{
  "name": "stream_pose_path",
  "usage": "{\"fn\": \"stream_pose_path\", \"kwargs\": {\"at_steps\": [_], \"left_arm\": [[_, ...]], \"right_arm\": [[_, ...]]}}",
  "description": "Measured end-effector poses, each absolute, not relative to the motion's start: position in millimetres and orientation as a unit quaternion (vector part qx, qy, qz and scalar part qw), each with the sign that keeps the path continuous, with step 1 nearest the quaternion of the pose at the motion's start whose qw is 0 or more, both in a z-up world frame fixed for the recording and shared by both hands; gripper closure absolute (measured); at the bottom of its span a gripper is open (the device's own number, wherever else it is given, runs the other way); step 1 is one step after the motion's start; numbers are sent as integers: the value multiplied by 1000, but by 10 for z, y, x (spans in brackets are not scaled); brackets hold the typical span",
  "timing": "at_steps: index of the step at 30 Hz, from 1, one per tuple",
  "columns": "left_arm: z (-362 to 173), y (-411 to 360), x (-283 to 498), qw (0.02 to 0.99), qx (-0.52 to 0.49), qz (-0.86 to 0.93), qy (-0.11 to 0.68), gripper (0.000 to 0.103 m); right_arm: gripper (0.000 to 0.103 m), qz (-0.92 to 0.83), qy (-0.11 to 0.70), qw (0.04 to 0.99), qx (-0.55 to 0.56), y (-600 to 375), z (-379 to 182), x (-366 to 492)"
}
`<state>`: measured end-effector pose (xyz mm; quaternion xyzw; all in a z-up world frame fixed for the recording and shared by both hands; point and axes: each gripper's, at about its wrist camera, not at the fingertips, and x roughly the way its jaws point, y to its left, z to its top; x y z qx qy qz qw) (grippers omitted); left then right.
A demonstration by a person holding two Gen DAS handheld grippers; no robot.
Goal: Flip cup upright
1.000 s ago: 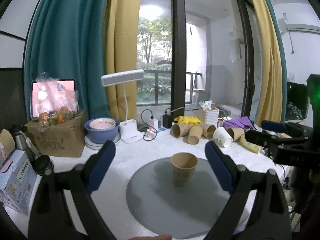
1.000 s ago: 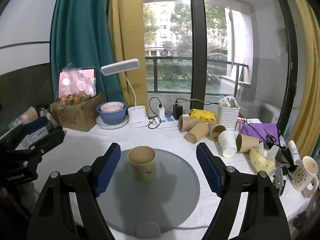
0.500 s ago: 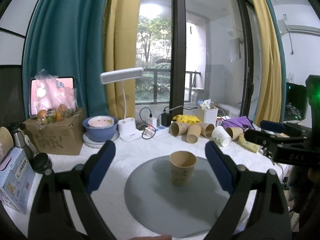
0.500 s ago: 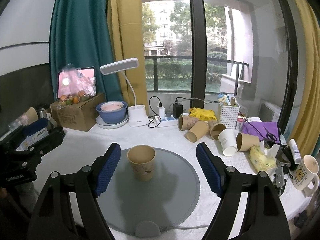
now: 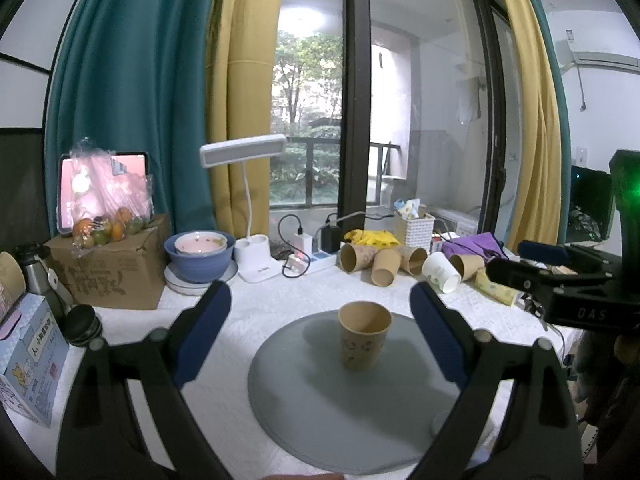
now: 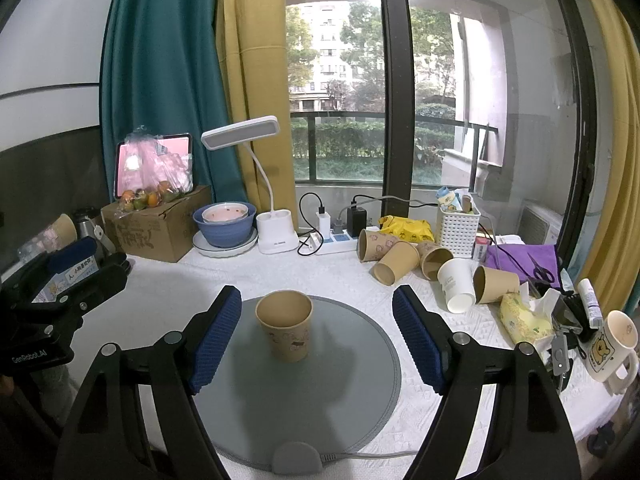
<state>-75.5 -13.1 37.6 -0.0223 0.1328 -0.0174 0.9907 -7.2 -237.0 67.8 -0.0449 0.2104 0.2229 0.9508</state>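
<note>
A brown paper cup point(image 5: 363, 334) stands upright, mouth up, on a round grey mat point(image 5: 320, 408); it also shows in the right wrist view point(image 6: 286, 326) on the mat point(image 6: 340, 392). My left gripper point(image 5: 320, 312) is open and empty, held back from the cup, which sits between its blue pads. My right gripper point(image 6: 318, 312) is open and empty, also short of the cup. Each gripper shows at the edge of the other's view: the right one point(image 5: 532, 260) and the left one point(image 6: 80, 256).
Several paper cups point(image 6: 400, 264) lie on their sides at the back right beside a white basket point(image 6: 460, 232). A desk lamp point(image 6: 272, 236), blue bowl point(image 6: 224, 224), cardboard box point(image 6: 156, 232), power strip point(image 6: 332, 242), tissue pack point(image 6: 524, 320) and bear mug point(image 6: 612, 344) stand around the mat.
Both grippers have drawn back and risen slightly. The cup has stayed upright on the mat.
</note>
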Motion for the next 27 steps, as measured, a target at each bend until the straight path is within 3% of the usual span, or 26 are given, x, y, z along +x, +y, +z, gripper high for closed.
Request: {"fn": "stream_pose_path", "kwargs": {"at_steps": [27], "left_arm": [[364,-201,-830,991,-19,-18,130,11]], "right_arm": [[22,225,213,949,-47,-2308,677,-108]]}}
